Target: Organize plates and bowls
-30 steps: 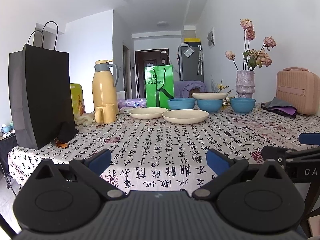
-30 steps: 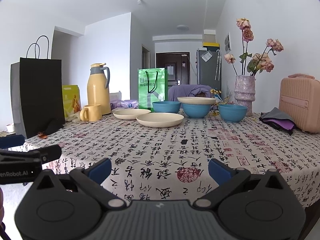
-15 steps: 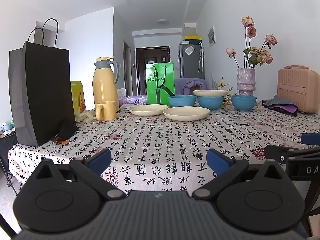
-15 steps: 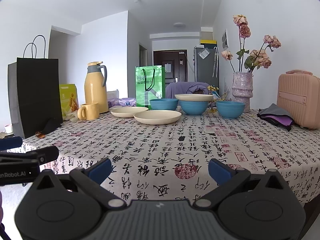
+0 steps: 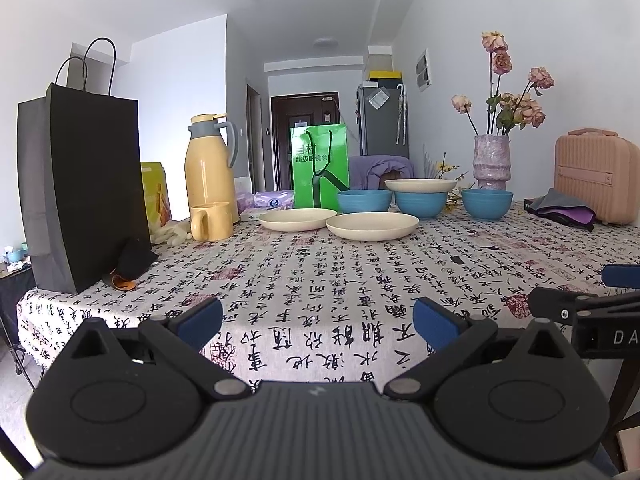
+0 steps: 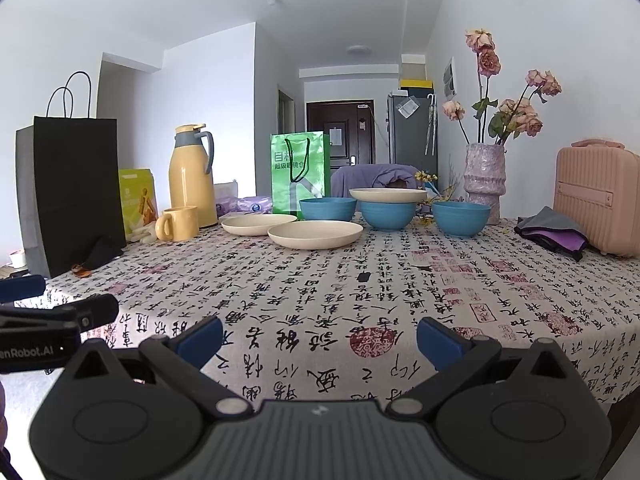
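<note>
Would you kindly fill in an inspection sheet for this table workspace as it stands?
Surface: table under a cloth printed with calligraphy.
Job's things: two cream plates lie side by side; a third cream plate rests on the middle blue bowl; two more blue bowls flank it.
Clutter: black bag, yellow jug, yellow mug, green bag, vase of dried roses, pink case, folded cloth.
Grippers: left claw and right claw both open, empty, at the near edge.
Cables: nothing seen.
Surroundings: hallway, dark door, fridge.
</note>
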The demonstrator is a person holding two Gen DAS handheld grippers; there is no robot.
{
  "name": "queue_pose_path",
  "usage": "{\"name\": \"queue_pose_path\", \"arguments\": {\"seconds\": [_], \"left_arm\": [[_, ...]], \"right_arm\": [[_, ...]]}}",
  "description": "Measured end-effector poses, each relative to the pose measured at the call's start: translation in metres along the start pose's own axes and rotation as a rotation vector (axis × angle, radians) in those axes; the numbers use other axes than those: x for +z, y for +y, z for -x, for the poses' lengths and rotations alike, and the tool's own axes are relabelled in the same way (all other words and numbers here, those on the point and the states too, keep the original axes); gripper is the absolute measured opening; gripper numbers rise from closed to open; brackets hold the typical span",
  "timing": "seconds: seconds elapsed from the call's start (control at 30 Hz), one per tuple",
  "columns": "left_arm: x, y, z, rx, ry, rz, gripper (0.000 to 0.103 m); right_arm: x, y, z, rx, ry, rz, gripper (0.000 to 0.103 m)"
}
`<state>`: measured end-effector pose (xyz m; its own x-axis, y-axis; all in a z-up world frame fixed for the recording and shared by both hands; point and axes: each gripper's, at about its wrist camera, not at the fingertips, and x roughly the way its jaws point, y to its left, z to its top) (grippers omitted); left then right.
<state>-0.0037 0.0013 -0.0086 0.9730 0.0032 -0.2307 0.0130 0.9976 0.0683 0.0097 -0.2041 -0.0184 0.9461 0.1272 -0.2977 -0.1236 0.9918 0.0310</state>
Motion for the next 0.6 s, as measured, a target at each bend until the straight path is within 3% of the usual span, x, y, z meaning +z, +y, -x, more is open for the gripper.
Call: {"name": "queue_pose_path", "arguments": {"seconds": [0.6], "left_arm": [[0.007,0.001,-0.008,0.013,-0.012,0.009,0.103]], "right_arm": [[0.012,0.000,-0.004,0.005,-0.048,0.017,0.103]]}}
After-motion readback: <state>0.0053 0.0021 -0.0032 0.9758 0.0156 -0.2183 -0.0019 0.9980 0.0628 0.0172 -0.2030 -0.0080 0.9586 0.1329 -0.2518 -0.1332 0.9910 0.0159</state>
